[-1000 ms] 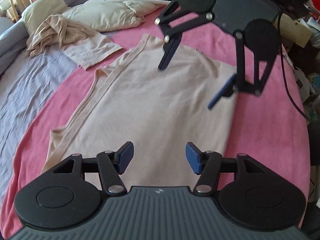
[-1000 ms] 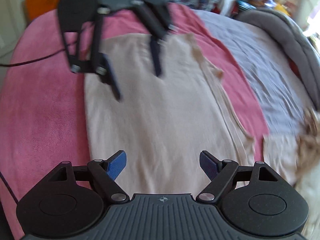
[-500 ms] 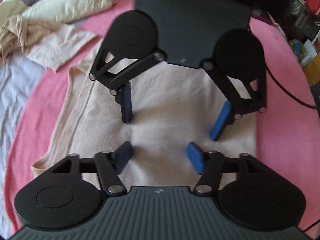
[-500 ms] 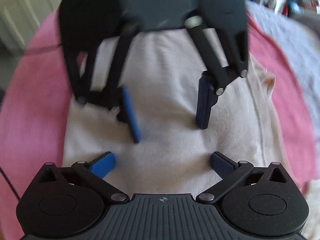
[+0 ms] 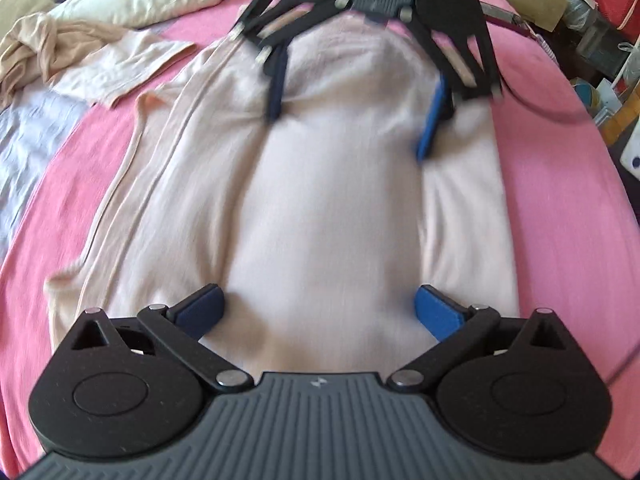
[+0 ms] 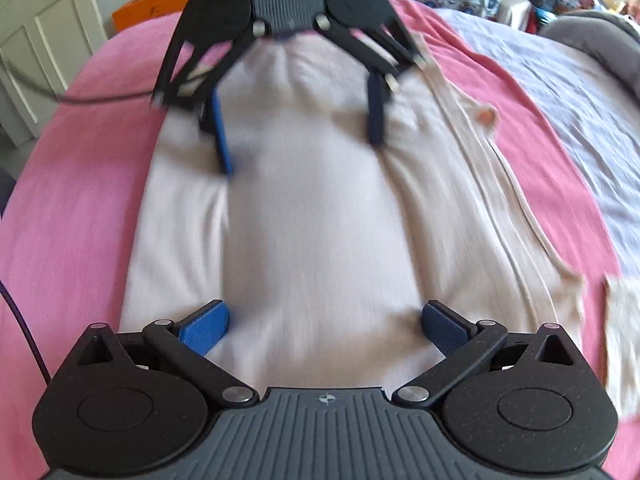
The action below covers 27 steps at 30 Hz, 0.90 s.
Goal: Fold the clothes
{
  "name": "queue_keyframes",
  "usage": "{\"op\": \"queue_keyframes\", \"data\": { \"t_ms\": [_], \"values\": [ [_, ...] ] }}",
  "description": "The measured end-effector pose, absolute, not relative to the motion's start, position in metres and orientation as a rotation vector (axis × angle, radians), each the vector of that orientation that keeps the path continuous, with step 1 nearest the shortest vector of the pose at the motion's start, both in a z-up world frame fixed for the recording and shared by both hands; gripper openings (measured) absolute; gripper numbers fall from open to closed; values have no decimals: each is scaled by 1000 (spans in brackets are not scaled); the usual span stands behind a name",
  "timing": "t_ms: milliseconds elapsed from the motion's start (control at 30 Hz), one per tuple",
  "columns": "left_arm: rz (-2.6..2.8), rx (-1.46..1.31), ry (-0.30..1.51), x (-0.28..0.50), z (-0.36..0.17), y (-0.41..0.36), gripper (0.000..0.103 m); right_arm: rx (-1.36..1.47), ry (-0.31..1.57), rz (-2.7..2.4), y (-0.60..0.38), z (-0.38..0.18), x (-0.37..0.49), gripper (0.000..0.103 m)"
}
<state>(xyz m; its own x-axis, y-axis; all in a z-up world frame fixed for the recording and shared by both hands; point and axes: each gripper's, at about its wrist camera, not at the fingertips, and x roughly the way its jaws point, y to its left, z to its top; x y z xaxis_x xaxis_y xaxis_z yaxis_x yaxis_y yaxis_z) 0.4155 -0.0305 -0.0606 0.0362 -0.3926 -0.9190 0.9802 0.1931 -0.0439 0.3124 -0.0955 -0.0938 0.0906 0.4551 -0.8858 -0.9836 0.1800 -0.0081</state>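
**Both grippers spread and drop onto the top**

Since a second ago we have swung the two grippers from loosely side by side to facing each other across the garment, lowered both toward the cloth, and widened both sets of jaws. The left gripper point(image 5: 318, 312) is opening at this moment, with only flat cloth showing in the gap between its blue pads. The right gripper point(image 6: 324, 326) stands spread as wide as it goes, and nothing is pinched there either; in the left wrist view its pads hang down onto the far end of the cloth.

The pale pink sleeveless knit top point(image 5: 328, 208) lies flat along the bright pink fleece blanket point(image 5: 560, 220), one long side doubled inward so that its strap edges run as a ridge down one side. It looks like a long narrow panel, so we judge the lengthwise fold done and the crosswise fold about to start. Whether the pads already touch the fabric we cannot tell, as both views are blurred.

Next, each gripper needs to settle on an end of the panel and pinch all layers together, then one end must be carried over onto the other. The soft knit may bunch or let a layer slip.

A crumpled beige garment point(image 5: 36, 52) waits well apart on the lilac bed sheet point(image 5: 28, 128).
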Motion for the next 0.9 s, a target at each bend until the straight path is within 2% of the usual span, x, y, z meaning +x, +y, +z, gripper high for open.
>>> {"op": "queue_keyframes", "data": {
  "t_ms": [200, 367, 667, 800, 900],
  "values": [
    [-1169, 766, 1059, 407, -57, 5, 103, -733, 946, 1154, -154, -94, 305, 103],
    [-1102, 784, 1113, 404, -54, 24, 103, -780, 958, 1121, -165, -84, 294, 103],
    [-772, 650, 1285, 412, -36, 77, 103, -700, 1316, 881, -181, -67, 318, 103],
    [-606, 583, 1168, 417, 3, 80, 102, -666, 1135, 832, -163, -35, 310, 103],
    [-449, 455, 1097, 424, 25, 56, 102, -482, 1059, 736, -139, -21, 311, 103]
  ]
}}
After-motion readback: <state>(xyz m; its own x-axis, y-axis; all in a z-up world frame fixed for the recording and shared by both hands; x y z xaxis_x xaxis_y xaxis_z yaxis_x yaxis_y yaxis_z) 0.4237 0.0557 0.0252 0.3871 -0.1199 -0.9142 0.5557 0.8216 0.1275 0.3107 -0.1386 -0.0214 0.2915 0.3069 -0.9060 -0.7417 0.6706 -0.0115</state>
